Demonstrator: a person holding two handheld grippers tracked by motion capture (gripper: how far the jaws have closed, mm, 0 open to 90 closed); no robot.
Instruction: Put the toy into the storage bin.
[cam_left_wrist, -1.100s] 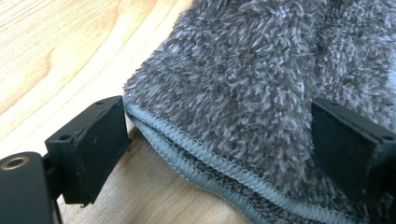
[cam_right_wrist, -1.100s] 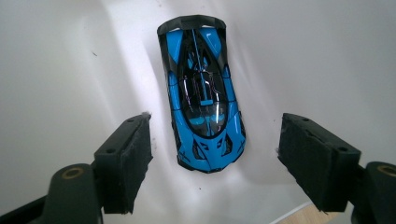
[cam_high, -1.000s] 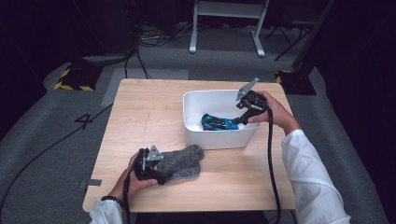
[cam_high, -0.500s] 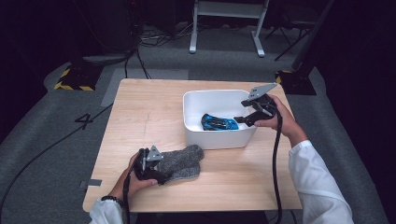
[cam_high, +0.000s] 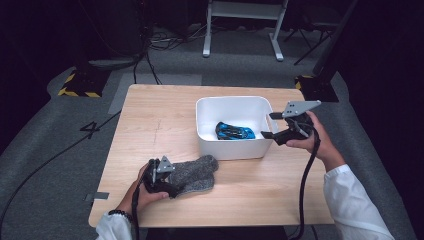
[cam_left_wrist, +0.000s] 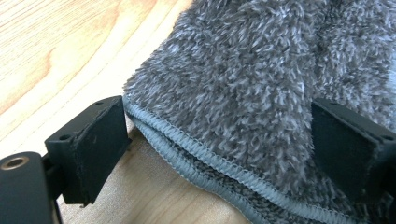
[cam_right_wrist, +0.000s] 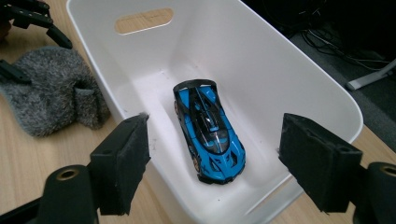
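Note:
A white bin (cam_high: 230, 100) stands in the middle of the wooden table (cam_high: 150, 115) with a blue toy car (cam_high: 235, 131) on its floor. My right gripper (cam_high: 267, 125) hovers just off the bin's right wall, open and empty. In the right gripper view the car (cam_right_wrist: 208, 128) lies in the bin (cam_right_wrist: 299, 70) between and beyond my right gripper's (cam_right_wrist: 219, 163) spread jaws. A grey fuzzy cloth (cam_high: 197, 172) lies at the table's front left. My left gripper (cam_high: 172, 181) sits at its left end. In the left gripper view the cloth's hemmed edge (cam_left_wrist: 243, 93) lies flat between my left gripper's (cam_left_wrist: 219, 149) wide jaws.
The cloth (cam_right_wrist: 46, 88) lies close to the bin's near-left corner. Bare table runs behind and left of the bin. Cables and a yellow-and-black striped block (cam_high: 80, 82) lie on the grey floor; a white stand (cam_high: 242, 20) is behind the table.
My right gripper has drawn back from over the bin's right rim to the right and nearer, jaws still apart. The car stays in the bin. The left hand and cloth have not moved.

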